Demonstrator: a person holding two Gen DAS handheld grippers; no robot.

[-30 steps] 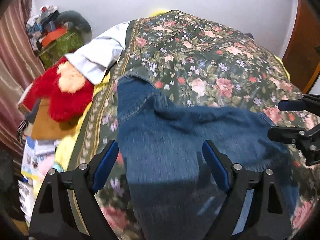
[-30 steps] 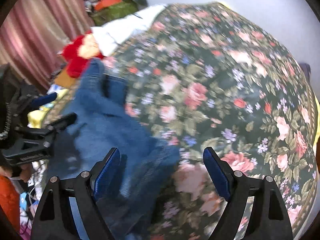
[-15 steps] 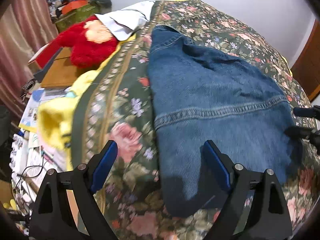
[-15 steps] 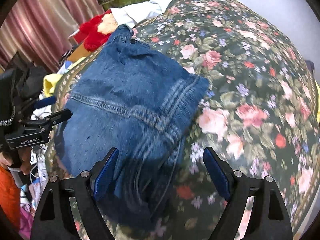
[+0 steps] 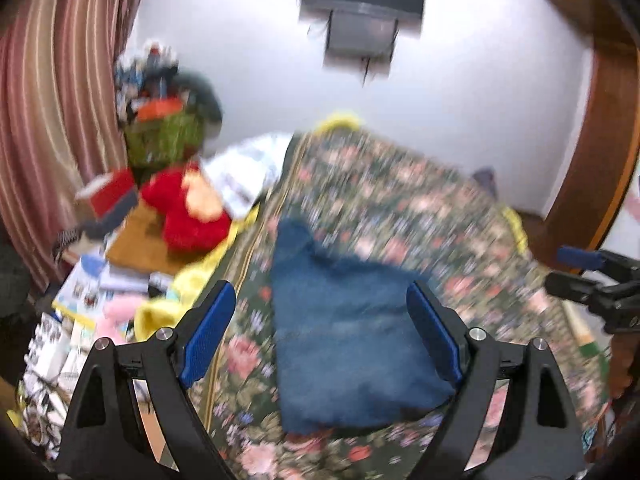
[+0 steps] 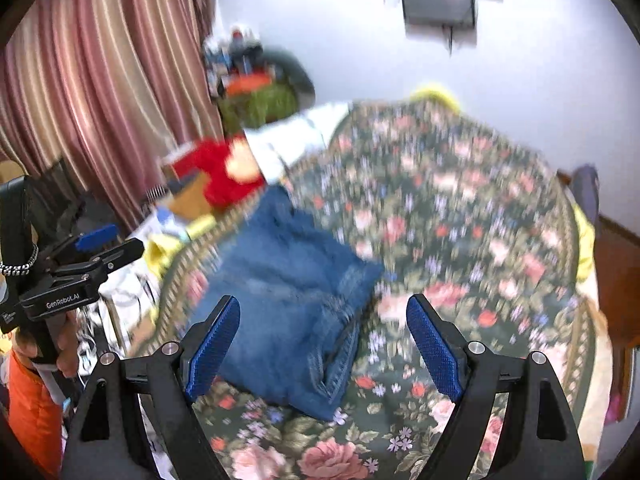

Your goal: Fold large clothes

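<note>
A pair of blue jeans [image 5: 344, 332] lies folded into a compact block on the floral bedspread [image 5: 420, 208] near the bed's front left edge; it also shows in the right wrist view [image 6: 288, 296]. My left gripper [image 5: 323, 334] is open and empty, raised above and back from the jeans. My right gripper [image 6: 323, 344] is open and empty, also held back above the jeans' right side. Each gripper shows in the other's view, the right one [image 5: 576, 276] at the right and the left one [image 6: 104, 244] at the left. Both views are motion-blurred.
A red plush toy [image 5: 188, 212], a white pillow [image 5: 248, 168] and piled clutter [image 5: 160, 120] lie left of the bed by striped curtains [image 5: 52, 92]. A yellow cloth [image 5: 176, 292] and papers sit at the bed's left edge. A wooden door frame [image 5: 596, 152] stands right.
Both grippers have pulled up and back from the jeans, so the room and wall come into view. The jeans stay folded on the bed.
</note>
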